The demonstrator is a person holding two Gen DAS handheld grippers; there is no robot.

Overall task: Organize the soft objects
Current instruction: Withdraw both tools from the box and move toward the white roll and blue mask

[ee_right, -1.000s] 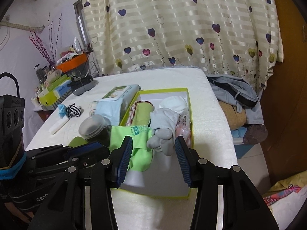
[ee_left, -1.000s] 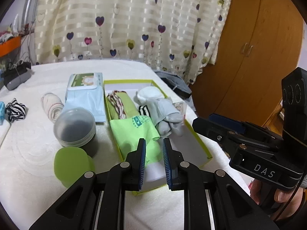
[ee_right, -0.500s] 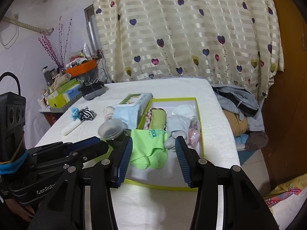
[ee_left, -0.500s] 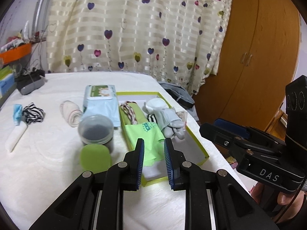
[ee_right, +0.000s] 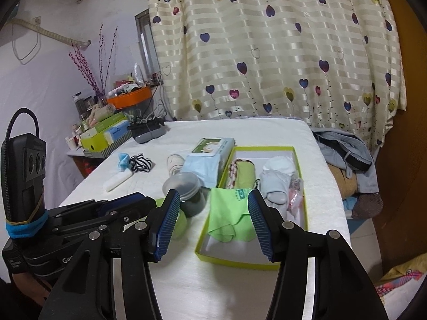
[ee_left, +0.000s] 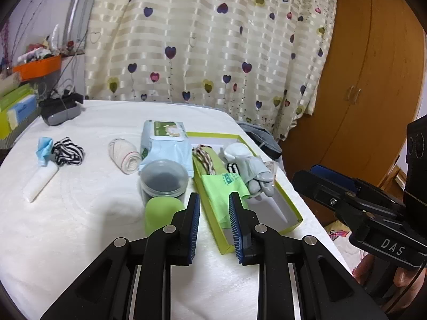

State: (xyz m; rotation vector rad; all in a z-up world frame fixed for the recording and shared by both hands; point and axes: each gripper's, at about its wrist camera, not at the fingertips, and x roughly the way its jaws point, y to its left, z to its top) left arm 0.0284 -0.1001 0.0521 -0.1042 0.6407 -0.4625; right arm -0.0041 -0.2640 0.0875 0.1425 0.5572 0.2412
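Several soft items (ee_left: 241,165) already lay in the green box (ee_right: 300,165); the striped cloth (ee_left: 68,151) remained far left. Left gripper (ee_left: 214,222) was narrow and empty; right gripper (ee_right: 213,222) was opening, empty.

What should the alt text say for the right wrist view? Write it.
The right gripper, empty with jaws opening, hovers over a white-covered table before a green box holding a green cloth and grey socks. Left of the box stand a wipes pack and a lidded jar.

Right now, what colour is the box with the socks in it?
Lime green outside, white inside: the box shows best in the right wrist view.
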